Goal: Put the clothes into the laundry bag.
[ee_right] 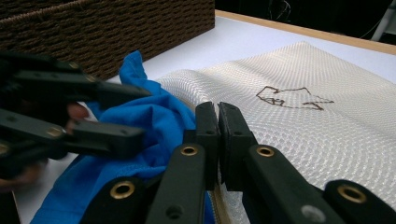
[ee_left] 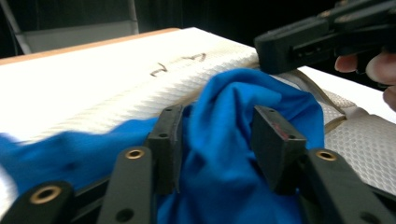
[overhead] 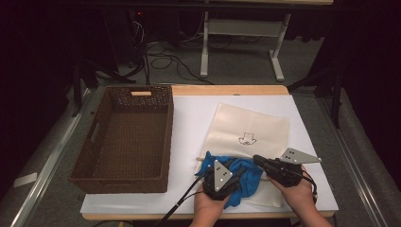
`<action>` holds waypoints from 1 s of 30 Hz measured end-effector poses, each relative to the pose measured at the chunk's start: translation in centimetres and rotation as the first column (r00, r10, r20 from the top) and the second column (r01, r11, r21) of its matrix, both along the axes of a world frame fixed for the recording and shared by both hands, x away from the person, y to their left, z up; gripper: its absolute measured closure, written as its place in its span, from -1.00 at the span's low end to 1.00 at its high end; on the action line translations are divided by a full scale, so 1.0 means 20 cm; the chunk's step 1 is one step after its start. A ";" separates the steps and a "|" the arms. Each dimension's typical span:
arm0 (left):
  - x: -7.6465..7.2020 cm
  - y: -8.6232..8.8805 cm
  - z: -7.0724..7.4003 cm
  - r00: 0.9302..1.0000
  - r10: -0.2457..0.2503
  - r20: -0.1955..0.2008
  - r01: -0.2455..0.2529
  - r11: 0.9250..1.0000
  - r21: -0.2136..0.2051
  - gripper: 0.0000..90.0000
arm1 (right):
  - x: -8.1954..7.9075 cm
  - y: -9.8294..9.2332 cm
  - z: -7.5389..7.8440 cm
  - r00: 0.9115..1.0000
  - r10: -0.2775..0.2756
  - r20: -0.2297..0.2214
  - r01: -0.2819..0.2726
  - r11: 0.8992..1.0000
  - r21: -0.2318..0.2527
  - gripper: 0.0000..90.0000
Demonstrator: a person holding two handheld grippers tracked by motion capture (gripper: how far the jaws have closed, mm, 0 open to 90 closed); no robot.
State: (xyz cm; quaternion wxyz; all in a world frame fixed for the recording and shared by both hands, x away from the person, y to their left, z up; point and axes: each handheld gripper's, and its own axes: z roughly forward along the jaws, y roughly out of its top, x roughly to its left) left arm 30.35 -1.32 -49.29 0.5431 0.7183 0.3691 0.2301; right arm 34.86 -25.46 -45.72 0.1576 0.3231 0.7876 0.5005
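Blue cloth (overhead: 239, 177), soft, light and bunched at the mesh bag's (overhead: 248, 132) six o'clock edge (desk front), is sitting between the part-open left claw (ee_left: 219, 140), while the right claw (ee_right: 218, 140) is pinching the bag's edge.

Empty wicker basket (overhead: 124, 142), table's left
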 end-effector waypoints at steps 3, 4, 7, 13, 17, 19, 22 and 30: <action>-0.03 0.08 0.02 1.000 0.016 0.007 -0.016 1.000 0.002 0.10 | 0.00 0.00 0.00 1.000 0.000 0.003 0.000 1.000 -0.002 0.97; -0.03 0.10 0.03 1.000 0.022 0.009 -0.022 1.000 0.012 0.08 | 0.00 0.00 0.00 1.000 -0.003 -0.001 0.003 1.000 -0.001 0.97; -0.04 0.18 0.03 0.998 0.059 0.004 -0.059 0.998 0.023 -0.01 | 0.00 0.00 0.00 1.000 -0.001 0.009 0.001 1.000 -0.005 0.97; 0.00 0.28 -0.03 0.991 0.121 -0.049 -0.121 0.993 0.012 -0.18 | -0.01 0.00 0.01 1.000 -0.004 0.018 0.004 1.000 -0.008 0.97; 0.04 0.27 -0.08 0.986 0.131 -0.102 -0.132 0.991 0.003 -0.12 | 0.00 0.00 0.00 1.000 -0.002 0.014 0.002 1.000 -0.006 0.97; 0.05 0.26 -0.07 0.988 0.116 -0.102 -0.118 0.993 -0.008 -0.11 | 0.00 0.00 0.00 1.000 -0.004 0.009 0.004 1.000 -0.002 0.97; 0.06 0.22 -0.07 0.989 0.096 -0.115 -0.096 0.995 0.007 0.03 | 0.00 0.00 0.00 1.000 -0.002 0.013 0.002 1.000 -0.006 0.97; 0.09 0.09 -0.08 0.983 0.113 -0.147 -0.104 0.992 0.072 0.92 | 0.00 -0.01 0.00 1.000 -0.004 0.013 0.004 1.000 -0.003 0.97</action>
